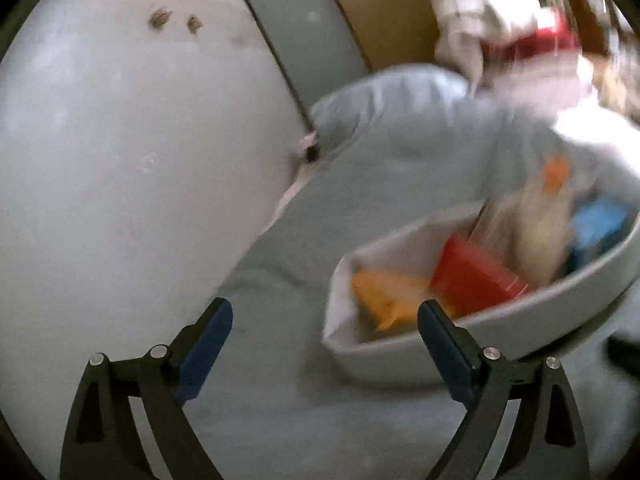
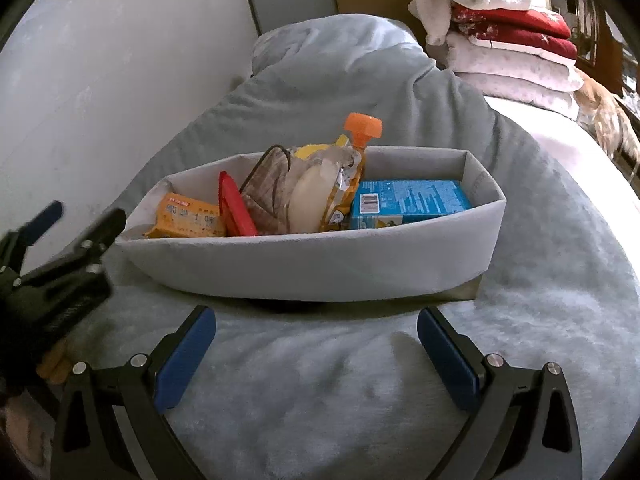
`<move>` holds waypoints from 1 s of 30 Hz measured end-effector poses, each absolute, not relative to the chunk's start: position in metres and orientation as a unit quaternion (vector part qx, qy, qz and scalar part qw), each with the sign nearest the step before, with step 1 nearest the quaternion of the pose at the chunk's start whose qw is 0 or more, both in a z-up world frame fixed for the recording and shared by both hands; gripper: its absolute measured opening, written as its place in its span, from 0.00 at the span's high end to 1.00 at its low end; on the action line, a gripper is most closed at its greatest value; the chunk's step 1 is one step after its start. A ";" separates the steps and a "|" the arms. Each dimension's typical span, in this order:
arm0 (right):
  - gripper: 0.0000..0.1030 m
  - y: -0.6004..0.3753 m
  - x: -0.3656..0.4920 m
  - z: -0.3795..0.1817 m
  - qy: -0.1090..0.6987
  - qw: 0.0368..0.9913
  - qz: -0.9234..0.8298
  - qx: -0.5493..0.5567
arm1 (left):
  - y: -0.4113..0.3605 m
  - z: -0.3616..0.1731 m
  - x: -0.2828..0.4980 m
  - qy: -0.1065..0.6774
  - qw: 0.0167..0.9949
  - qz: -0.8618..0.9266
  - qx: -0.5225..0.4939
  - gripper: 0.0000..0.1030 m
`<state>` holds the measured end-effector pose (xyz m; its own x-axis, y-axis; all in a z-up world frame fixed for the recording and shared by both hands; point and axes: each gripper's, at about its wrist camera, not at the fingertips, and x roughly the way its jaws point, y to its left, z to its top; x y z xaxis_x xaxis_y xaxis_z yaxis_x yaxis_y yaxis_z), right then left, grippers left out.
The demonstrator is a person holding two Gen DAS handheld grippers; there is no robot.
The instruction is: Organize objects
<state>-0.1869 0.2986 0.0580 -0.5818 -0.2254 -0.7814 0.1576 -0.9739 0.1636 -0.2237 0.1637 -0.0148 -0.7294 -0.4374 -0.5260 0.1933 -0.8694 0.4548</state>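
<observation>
We find the bin (image 2: 312,256) at the centre of the right wrist view, resting on the bed (image 2: 320,380). Packed inside it are a yellow packet (image 2: 186,218), red box (image 2: 236,210), pouch (image 2: 348,160) and blue box (image 2: 412,200). We judge the sorting nearly done; nothing loose shows on the bed. The right hand-held gripper (image 2: 316,356) is spread wide and empty at bottom centre, and the left hand-held gripper (image 1: 324,344) likewise, beside the bin's left end.

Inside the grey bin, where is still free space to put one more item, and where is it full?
Free: the right end of the bin, behind the blue box. From the orange packet to the pouch it is crowded.
</observation>
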 end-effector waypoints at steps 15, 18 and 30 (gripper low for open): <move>0.01 0.296 -0.186 0.056 -0.031 0.105 -0.886 0.450 | 0.126 -0.032 -0.247 0.097 -0.057 -0.894 0.434 0.34; 0.01 0.296 -0.187 0.056 -0.031 0.105 -0.886 0.450 | 0.124 -0.032 -0.248 0.105 -0.075 -0.895 0.427 0.34; 0.01 0.295 -0.187 0.056 -0.031 0.105 -0.886 0.450 | 0.109 -0.021 -0.225 0.088 -0.020 -0.916 0.392 0.34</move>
